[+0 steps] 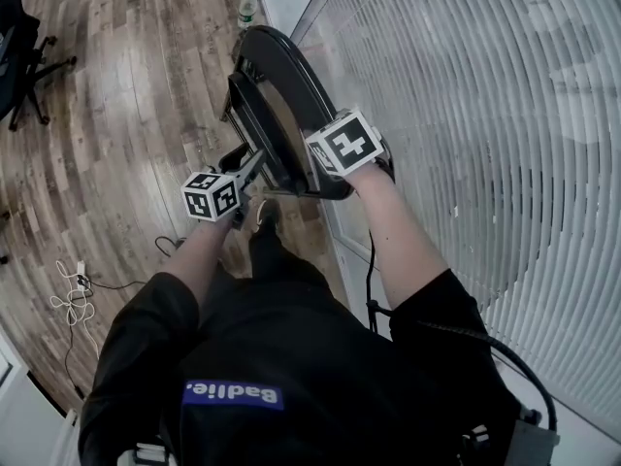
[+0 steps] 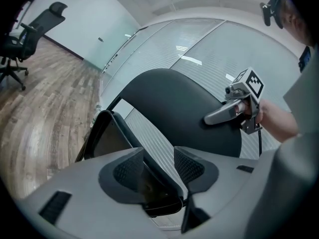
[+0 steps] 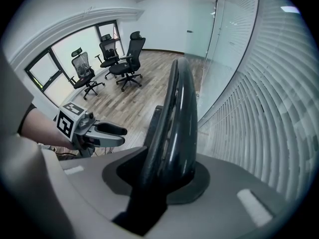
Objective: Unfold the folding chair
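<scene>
While the slatted blinds fill the right half of the head view and the wood-plank floor takes the left, the folding chair stands between them at top centre, just beside the blinds and not yet opened out. Its curved black backrest rises at the middle of the left gripper view. The seat hangs edge-on to the lower left of it, with a strip of blinds showing through the gap between the two.

A person in black sleeves stands over the chair with both forearms reaching up the frame. In the upper left of the right gripper view, three black office chairs sit well apart from all this, by the windows.

The right gripper points steeply down at the centre of the head view. It is clamped on the backrest's top rim — its own view shows the glossy black edge wedged tight between the two pads. The left gripper sits just left of it and lower. Its jaws are apart, and the seat's dark rim passes between the pads without being squeezed.

A loose tangle of white cable lies on the floor at the lower left.
</scene>
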Available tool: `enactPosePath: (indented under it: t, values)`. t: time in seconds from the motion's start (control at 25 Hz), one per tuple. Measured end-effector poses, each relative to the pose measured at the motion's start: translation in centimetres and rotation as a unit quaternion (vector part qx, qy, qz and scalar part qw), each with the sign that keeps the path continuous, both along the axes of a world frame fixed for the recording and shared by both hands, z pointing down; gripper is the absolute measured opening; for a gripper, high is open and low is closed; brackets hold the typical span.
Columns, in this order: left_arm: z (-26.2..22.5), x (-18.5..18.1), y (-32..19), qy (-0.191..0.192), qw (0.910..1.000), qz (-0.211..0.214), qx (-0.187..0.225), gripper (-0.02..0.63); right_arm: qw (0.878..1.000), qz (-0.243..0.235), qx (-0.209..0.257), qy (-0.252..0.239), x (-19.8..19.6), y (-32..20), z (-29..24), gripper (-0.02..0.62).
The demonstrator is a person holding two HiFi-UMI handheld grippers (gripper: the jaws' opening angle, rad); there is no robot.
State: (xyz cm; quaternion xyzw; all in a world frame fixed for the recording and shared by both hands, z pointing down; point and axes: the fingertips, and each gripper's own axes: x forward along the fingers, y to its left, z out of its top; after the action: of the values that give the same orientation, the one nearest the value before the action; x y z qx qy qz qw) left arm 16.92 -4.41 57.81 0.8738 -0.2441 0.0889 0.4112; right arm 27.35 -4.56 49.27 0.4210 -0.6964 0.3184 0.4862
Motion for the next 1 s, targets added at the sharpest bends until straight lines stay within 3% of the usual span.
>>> enactPosePath:
  t: [0.52, 1.0]
  values:
    - [5.0, 2.9, -1.0, -0.006, 0.9978, -0.017, -0.064, 0.225, 1.000, -0.007, -0.004, -0.007, -0.4, 0.4, 0.5, 0.112]
    - [8.6, 5.3, -3.2, 0.013, 0.9894, -0.067, -0.129, 0.230, 0.999, -0.025, -0.008, -0.020, -1.0, 0.7, 0.7, 0.115]
